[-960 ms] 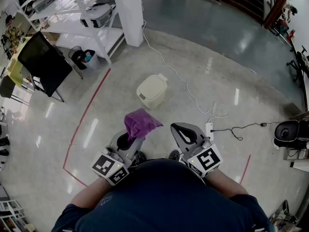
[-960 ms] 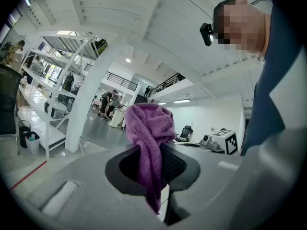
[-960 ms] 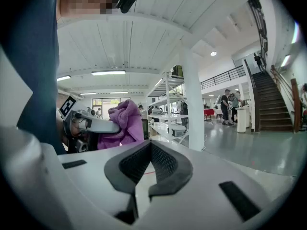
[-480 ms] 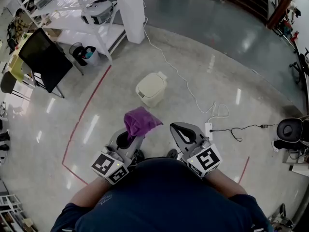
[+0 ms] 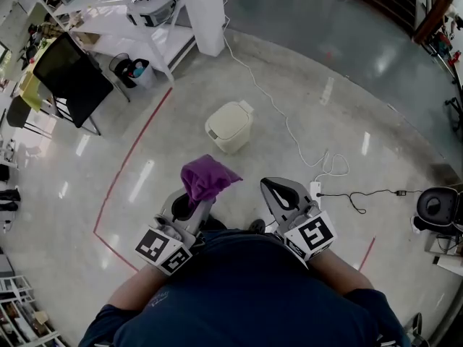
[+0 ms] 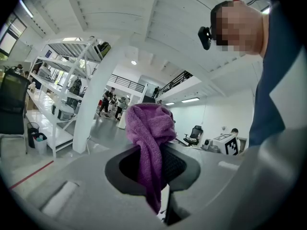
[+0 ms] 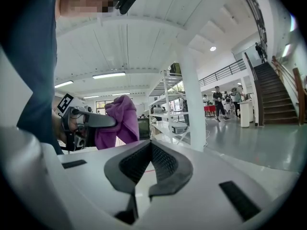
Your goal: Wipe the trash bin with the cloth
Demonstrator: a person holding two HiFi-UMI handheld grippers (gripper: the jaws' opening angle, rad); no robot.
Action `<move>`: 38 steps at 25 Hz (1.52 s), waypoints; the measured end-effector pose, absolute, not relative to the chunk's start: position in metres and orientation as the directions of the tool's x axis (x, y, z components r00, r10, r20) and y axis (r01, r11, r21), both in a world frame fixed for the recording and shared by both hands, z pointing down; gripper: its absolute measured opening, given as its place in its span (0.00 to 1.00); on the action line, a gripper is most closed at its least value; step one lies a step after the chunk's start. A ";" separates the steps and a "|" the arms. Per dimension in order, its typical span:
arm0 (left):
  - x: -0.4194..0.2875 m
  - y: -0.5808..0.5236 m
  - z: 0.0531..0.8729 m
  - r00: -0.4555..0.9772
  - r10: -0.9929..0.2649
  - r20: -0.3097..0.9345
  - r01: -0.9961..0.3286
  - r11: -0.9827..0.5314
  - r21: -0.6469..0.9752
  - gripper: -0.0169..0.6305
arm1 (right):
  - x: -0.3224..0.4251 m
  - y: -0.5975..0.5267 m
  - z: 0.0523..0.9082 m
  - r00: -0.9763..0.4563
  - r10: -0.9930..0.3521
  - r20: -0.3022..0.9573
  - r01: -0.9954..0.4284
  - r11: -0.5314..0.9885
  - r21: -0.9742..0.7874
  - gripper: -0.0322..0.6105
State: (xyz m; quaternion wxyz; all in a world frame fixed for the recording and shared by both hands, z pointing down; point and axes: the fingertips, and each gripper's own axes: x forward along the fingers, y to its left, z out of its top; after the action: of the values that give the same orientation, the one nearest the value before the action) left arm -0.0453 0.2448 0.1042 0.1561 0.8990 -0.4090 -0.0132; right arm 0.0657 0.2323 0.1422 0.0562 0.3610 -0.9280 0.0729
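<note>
Left gripper (image 5: pixel 189 210): jaws clamped on a purple cloth (image 5: pixel 207 178). The left gripper view shows the cloth bunched in a knot above the jaw tips, with one tail hanging down between the ribbed pads. The cloth is held off the floor, in front of the person's torso.

Right gripper (image 5: pixel 278 193): jaws drawn together, tips meeting, nothing between them. It is held level with the left gripper and just beside it, not touching. The right gripper view shows the cloth and the left gripper off to its left.

Trash bin (image 5: pixel 228 126): cream-coloured, lid down, standing upright on the polished floor (image 5: pixel 347 63) ahead of both grippers. It is well apart from them. The cloth is not in contact with it.

Surroundings:
- A white cable (image 5: pixel 283 125) runs across the floor past the right side of the bin to a power strip (image 5: pixel 315 191) near the right gripper.
- A red tape line (image 5: pixel 129 166) marks the floor to the left of the bin.
- A white pillar (image 5: pixel 205 13) stands beyond the bin, with a white shelving rack (image 5: pixel 116 22) to its left.
- A small waste basket (image 5: pixel 134 70) sits at the foot of the rack, and a black chair (image 5: pixel 71 79) stands further left.
- An office chair (image 5: pixel 437 208) is at the far right edge.

The person's dark blue shirt (image 5: pixel 246 295) fills the lower part of the head view.
</note>
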 end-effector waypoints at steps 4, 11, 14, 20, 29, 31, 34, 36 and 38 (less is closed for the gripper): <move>-0.054 0.221 0.107 0.661 -0.742 0.113 -0.736 -0.611 0.290 0.12 | 0.063 0.213 0.150 -0.728 -0.665 0.166 -0.684 0.721 -0.108 0.07; -0.095 0.142 0.114 0.697 -0.711 0.091 -0.704 -0.655 0.274 0.12 | 0.028 0.144 0.146 -0.678 -0.713 0.179 -0.732 0.677 -0.079 0.07; -0.117 0.099 0.116 0.722 -0.687 0.076 -0.678 -0.683 0.271 0.12 | 0.013 0.111 0.147 -0.636 -0.749 0.184 -0.769 0.634 -0.075 0.07; -0.149 0.024 0.130 0.780 -0.621 0.082 -0.617 -0.739 0.272 0.12 | -0.009 0.051 0.159 -0.543 -0.811 0.217 -0.838 0.540 -0.080 0.07; -0.134 -0.035 0.154 0.773 -0.628 0.097 -0.627 -0.731 0.269 0.12 | 0.002 0.002 0.179 -0.553 -0.807 0.204 -0.832 0.544 -0.104 0.07; -0.126 -0.041 0.167 0.758 -0.643 0.108 -0.645 -0.715 0.270 0.12 | 0.012 -0.005 0.190 -0.566 -0.799 0.205 -0.825 0.553 -0.122 0.07; -0.110 -0.051 0.193 0.739 -0.662 0.123 -0.666 -0.692 0.280 0.12 | 0.029 -0.017 0.210 -0.576 -0.793 0.201 -0.818 0.558 -0.143 0.07; -0.099 -0.059 0.211 0.732 -0.669 0.128 -0.674 -0.684 0.281 0.12 | 0.040 -0.025 0.227 -0.582 -0.788 0.201 -0.813 0.563 -0.146 0.07; -0.089 -0.067 0.229 0.729 -0.672 0.130 -0.677 -0.680 0.281 0.12 | 0.050 -0.033 0.246 -0.587 -0.783 0.205 -0.810 0.569 -0.144 0.07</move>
State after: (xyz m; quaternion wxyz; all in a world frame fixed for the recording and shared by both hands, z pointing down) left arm -0.0894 -0.0670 0.2285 0.1563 0.9166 -0.3679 0.0082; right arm 0.0502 -0.0332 0.2456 0.0591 0.4508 -0.8837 0.1115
